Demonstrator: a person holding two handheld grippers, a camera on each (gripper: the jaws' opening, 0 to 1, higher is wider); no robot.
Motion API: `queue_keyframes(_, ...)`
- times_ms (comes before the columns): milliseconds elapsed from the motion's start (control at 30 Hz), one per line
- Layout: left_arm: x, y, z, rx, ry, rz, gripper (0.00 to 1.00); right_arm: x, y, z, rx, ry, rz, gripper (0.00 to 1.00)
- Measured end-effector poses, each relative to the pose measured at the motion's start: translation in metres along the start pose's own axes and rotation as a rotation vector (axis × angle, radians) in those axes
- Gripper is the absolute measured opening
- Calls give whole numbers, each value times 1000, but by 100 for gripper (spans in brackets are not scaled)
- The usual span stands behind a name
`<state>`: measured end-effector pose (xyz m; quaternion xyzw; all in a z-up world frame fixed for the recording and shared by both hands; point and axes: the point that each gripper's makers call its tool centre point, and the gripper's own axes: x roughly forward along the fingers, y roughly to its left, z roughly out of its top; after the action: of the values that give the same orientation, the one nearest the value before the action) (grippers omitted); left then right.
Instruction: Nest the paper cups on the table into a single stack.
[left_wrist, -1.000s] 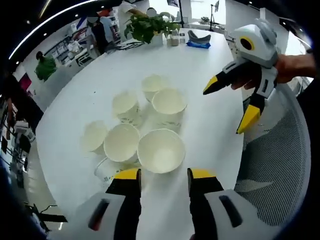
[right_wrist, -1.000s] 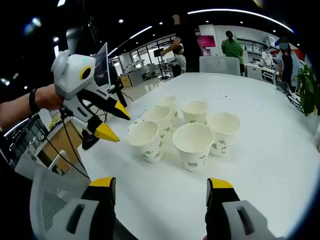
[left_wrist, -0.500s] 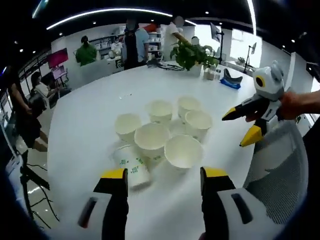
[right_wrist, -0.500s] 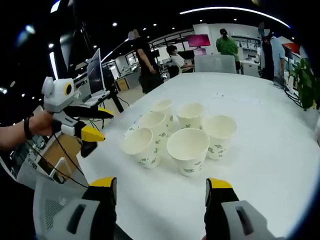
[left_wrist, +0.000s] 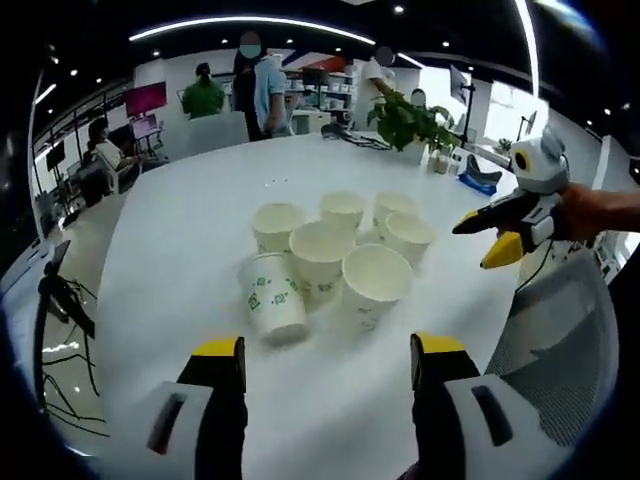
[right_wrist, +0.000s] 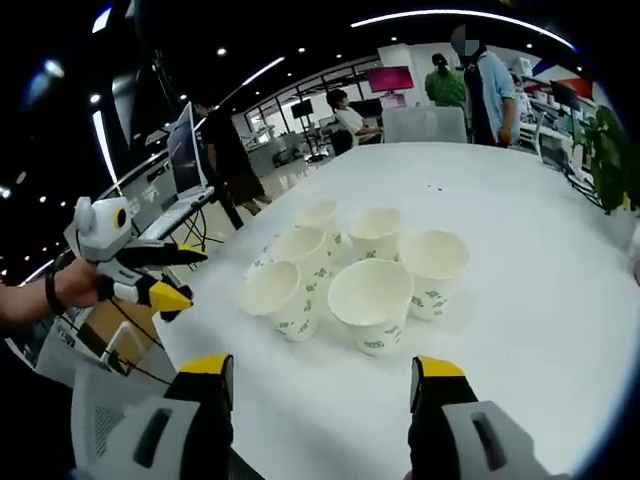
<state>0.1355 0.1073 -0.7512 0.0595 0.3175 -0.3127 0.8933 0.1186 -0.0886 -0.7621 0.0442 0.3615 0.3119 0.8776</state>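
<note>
Cluster of 6 paper cups (left_wrist: 335, 265) on the white table (left_wrist: 180, 230), centre of the left gripper view; the same cluster (right_wrist: 345, 265) sits centre-left in the right gripper view. 5 stand mouth-up, rims touching or nearly so; the lower-left cup (left_wrist: 275, 308) in the left gripper view appears to stand rim-down or tipped — the frame does not settle which. None is nested yet.

Handling (a judgement): thin-walled, empty and very light, so each cup will likely slide or topple at a nudge and dent under a hard squeeze. The rolled rim is the stiffest part — a light pinch across the rim of an outlying cup, such as the nearest one (left_wrist: 376, 285), looks the safest hold.

Left gripper (left_wrist: 328, 350), bottom of its view: jaws spread wide, holding nothing, short of the cluster. It also shows at the left of the right gripper view (right_wrist: 180, 275), parted. Right gripper (right_wrist: 318, 368): jaws likewise wide and empty; it shows at the right of the left gripper view (left_wrist: 480, 240), parted, hovering beside the table edge.
</note>
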Motion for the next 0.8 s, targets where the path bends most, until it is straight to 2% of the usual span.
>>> queue_keyframes(233, 3, 20, 7, -52, -9, 40, 64, 2, 6, -8, 3, 5, -6, 72)
queue_keyframes(533, 20, 43, 12, -78, 33, 72, 63, -7, 2, -9, 20, -1, -27, 72)
queue_keyframes(633, 25, 40, 11, -97, 53, 69, 63, -7, 2, -11, 25, -4, -32, 72)
queue_keyframes(700, 35, 44, 12, -137, 65, 57, 62, -7, 0, -14, 31, -4, -37, 72)
queue_keyframes(800, 43, 45, 14, -139, 76, 66, 61, -9, 1, -13, 39, -5, -40, 72)
